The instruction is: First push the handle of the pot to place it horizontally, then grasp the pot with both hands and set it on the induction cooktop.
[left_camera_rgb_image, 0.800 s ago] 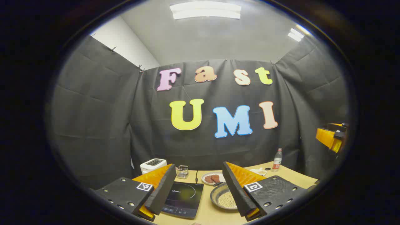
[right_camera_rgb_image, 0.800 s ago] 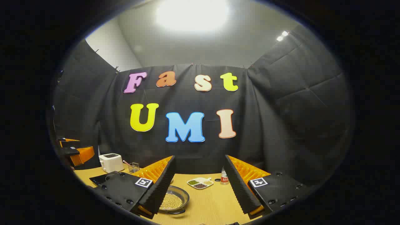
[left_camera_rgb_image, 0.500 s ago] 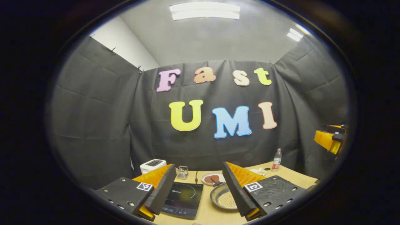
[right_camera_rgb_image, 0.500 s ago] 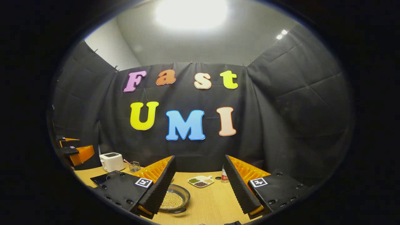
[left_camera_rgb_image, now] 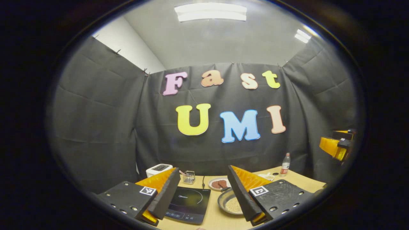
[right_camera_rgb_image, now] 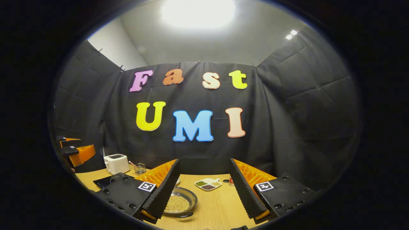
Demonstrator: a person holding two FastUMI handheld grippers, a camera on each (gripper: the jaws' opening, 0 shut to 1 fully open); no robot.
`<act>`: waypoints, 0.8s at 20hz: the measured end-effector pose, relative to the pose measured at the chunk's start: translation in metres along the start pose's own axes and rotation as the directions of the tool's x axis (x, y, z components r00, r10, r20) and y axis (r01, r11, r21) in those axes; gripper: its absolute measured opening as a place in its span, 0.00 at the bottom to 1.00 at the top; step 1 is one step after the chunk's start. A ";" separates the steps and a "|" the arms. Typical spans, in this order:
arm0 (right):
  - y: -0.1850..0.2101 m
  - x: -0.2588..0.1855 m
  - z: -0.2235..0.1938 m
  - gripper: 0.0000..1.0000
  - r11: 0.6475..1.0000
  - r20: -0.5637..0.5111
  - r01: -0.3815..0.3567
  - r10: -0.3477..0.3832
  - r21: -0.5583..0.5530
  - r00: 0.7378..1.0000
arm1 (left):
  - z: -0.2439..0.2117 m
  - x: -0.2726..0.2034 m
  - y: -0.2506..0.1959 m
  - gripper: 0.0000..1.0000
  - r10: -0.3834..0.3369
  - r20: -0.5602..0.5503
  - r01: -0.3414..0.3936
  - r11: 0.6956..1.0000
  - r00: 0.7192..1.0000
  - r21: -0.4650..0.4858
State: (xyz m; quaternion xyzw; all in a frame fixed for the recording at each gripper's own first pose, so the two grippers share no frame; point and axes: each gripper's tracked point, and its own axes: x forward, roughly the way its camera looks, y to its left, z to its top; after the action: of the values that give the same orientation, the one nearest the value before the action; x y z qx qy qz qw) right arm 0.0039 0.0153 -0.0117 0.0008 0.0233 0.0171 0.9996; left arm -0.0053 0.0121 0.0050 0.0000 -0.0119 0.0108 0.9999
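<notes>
Here, left hand-held gripper (left_camera_rgb_image: 201, 199) released above the desk (left_camera_rgb_image: 220, 220), right hand-held gripper (right_camera_rgb_image: 204, 195) likewise released, pot (left_camera_rgb_image: 230, 203) of beans on the desk at three o'clock of the induction cooktop (left_camera_rgb_image: 188, 204), just beside it.

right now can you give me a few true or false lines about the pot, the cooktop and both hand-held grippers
1. The pot sits on the wooden table, not on the cooktop. True.
2. The pot is empty. False: it holds a layer of small pale beads or grains.
3. The left hand-held gripper is shut on the pot's rim. False: its fingers stand wide apart with nothing between them, above the table.
4. The right hand-held gripper is open and holds nothing. True.
5. A white toaster stands behind the cooktop, near the booth wall. True.
6. The plate with brown patties rests on the cooktop. False: it lies on the table behind the pot.
</notes>
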 end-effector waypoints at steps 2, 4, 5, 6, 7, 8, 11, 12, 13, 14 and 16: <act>0.002 0.000 -0.004 0.97 1.000 -0.013 -0.004 0.004 0.000 1.000 | 0.000 0.000 0.002 0.90 0.002 0.001 -0.002 1.000 1.000 -0.002; 0.001 0.003 -0.005 0.97 1.000 -0.022 -0.005 0.005 -0.002 1.000 | 0.000 0.000 0.002 0.90 0.003 0.000 -0.003 1.000 1.000 -0.003; 0.003 0.003 -0.006 0.97 1.000 -0.024 -0.005 0.005 -0.004 1.000 | 0.000 0.000 0.002 0.90 0.004 -0.001 -0.004 1.000 1.000 -0.003; 0.003 0.003 -0.005 0.97 1.000 -0.023 -0.006 0.006 -0.005 1.000 | -0.001 0.000 0.003 0.90 0.006 -0.003 -0.006 1.000 1.000 -0.002; 0.002 0.004 -0.005 0.97 1.000 -0.021 -0.007 0.007 -0.005 1.000 | -0.002 -0.001 0.004 0.90 0.007 -0.005 -0.007 1.000 1.000 -0.003; 0.002 0.005 -0.003 0.97 1.000 -0.019 -0.007 0.007 -0.004 1.000 | -0.003 0.000 0.004 0.87 0.008 -0.006 -0.008 1.000 1.000 -0.003; 0.002 0.006 -0.005 0.97 1.000 -0.020 -0.008 0.008 -0.003 1.000 | -0.002 0.000 0.006 0.87 0.010 -0.007 -0.010 1.000 1.000 -0.003; 0.001 0.007 -0.006 0.97 1.000 -0.021 -0.008 0.008 -0.004 1.000 | -0.002 0.000 0.005 0.87 0.010 -0.007 -0.010 1.000 1.000 -0.002; 0.001 0.007 -0.006 0.97 1.000 -0.023 -0.008 0.007 -0.005 1.000 | -0.002 0.001 0.005 0.87 0.009 -0.006 -0.009 1.000 1.000 -0.001; 0.002 0.008 -0.007 0.97 1.000 -0.025 -0.009 0.009 -0.007 1.000 | -0.003 0.000 0.006 0.87 0.009 -0.004 -0.009 1.000 1.000 0.001; 0.002 0.009 -0.008 0.91 1.000 -0.027 -0.010 0.009 -0.017 1.000 | -0.003 0.001 0.005 0.87 0.008 -0.005 -0.008 1.000 1.000 0.003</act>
State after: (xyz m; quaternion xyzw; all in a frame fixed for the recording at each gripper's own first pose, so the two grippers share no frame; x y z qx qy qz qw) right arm 0.0122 0.0177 -0.0199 -0.0081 0.0368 0.0222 0.9990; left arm -0.0045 0.0168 0.0016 0.0013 -0.0095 0.0150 0.9998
